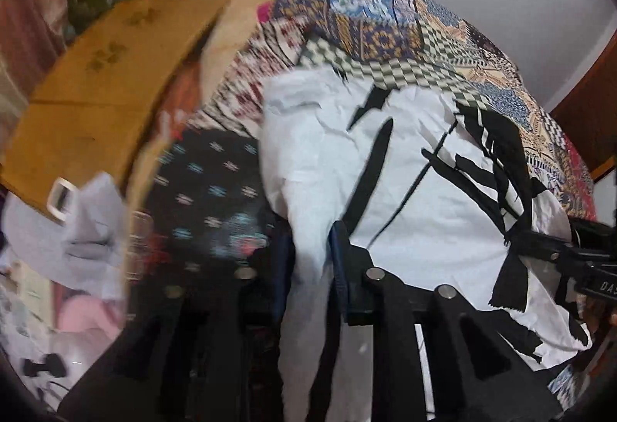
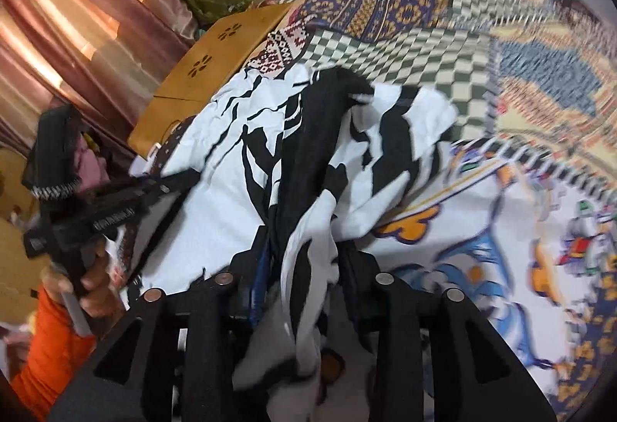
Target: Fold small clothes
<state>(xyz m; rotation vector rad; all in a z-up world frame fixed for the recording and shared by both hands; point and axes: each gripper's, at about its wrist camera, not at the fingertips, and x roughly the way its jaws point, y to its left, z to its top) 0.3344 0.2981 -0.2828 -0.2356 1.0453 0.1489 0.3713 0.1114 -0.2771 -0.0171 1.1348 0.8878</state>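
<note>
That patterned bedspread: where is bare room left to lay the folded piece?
Bare patchwork bedspread lies beyond the white garment with black streaks, up to the wall. The tan wooden board beside it is bare too. It is crowded near the dark dotted cloth and grey clothes.

The white cloth shirt with black marks (image 1: 405,190) lies on the patchwork quilt (image 1: 385,25); the flat tan wooden board (image 1: 108,83) lies left of the shirt.
</note>
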